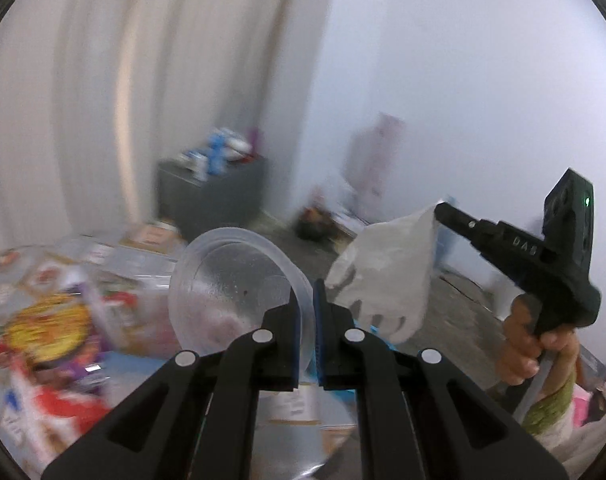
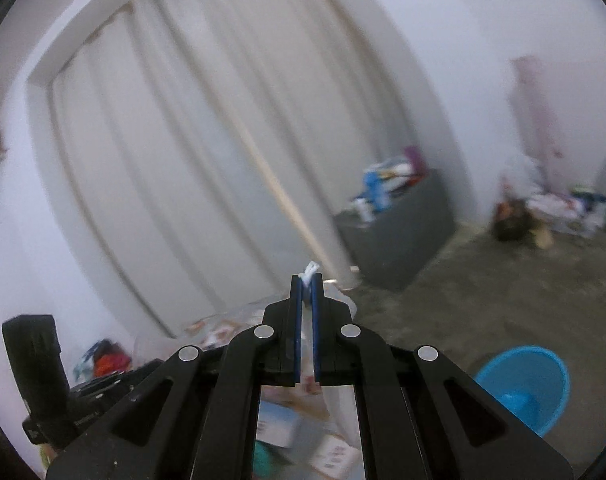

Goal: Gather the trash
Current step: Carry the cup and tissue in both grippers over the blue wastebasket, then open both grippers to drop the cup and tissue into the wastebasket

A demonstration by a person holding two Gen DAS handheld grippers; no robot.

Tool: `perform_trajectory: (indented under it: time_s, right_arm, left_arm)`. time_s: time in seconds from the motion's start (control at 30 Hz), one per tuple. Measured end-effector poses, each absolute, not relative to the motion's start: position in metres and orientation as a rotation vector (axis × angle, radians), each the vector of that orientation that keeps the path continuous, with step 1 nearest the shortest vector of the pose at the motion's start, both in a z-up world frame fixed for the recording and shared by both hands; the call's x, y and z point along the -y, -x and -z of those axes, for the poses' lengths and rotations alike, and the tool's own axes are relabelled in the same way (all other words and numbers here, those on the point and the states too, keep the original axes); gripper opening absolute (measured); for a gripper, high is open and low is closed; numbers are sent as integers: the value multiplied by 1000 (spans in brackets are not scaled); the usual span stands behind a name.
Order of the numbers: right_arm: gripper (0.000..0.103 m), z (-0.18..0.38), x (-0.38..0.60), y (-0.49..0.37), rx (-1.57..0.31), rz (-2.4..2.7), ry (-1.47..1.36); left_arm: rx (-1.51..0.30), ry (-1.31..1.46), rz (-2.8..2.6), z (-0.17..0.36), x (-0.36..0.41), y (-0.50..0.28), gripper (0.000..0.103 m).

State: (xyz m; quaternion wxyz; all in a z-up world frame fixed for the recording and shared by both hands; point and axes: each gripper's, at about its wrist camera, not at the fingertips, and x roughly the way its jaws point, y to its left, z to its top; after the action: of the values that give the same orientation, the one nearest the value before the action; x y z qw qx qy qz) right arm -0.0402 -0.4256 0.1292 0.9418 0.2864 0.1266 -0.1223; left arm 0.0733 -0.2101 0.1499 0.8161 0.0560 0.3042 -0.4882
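Left fingers (image 1: 299,320) clamp the clear plastic lid's (image 1: 231,288) rim; right fingers (image 2: 297,308) pinch the white bag's (image 1: 387,272) edge

The rough grey-brown floor (image 2: 483,292) carries a round blue plastic bucket (image 2: 523,388), a dark grey cabinet (image 2: 399,232) (by the curtain) and blurred litter.

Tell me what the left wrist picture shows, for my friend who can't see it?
The left hand-held gripper is shut on the rim of a clear plastic cup. Beside it, the right hand-held gripper holds a white plastic bag above blurry colourful wrappers.
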Motion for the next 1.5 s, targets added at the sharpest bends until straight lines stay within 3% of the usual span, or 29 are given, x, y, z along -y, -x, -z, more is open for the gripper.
perform_trajectory:
  time_s: [0.23, 0.5, 0.7, 0.73, 0.8, 0.87, 0.93, 1.13, 1.33, 1.5]
  right_arm:
    - [3, -72, 502, 63, -342, 447, -678]
    - [3, 33, 585, 63, -488, 559, -885]
    - [3, 90, 610, 62, -578, 621, -978]
    - [7, 102, 617, 59, -601, 627, -995]
    - [8, 108, 616, 67, -632, 643, -1009]
    - [21, 115, 616, 74, -651, 677, -1021]
    - [33, 117, 613, 82, -652, 708, -1028]
    - [33, 104, 602, 94, -648, 738, -985]
    - [38, 73, 581, 97, -624, 729, -857]
    - [40, 43, 557, 82, -578, 624, -781]
  left_arm:
    - [-880, -228, 1248, -109, 355, -80, 5]
    - [-1119, -455, 1274, 2, 510, -84, 6]
    - [-1194, -570, 1227, 78, 565, -89, 6]
    - [-1211, -592, 1208, 89, 573, -90, 8]
    - [-1232, -621, 1168, 106, 578, -91, 38]
    - [-1230, -615, 1149, 113, 584, -94, 45]
    - [-1230, -611, 1151, 115, 587, -91, 47]
    - [-1184, -605, 1153, 91, 572, -92, 54]
    - [-1064, -578, 1124, 9, 498, -111, 55]
    - [-920, -480, 976, -89, 378, -145, 55]
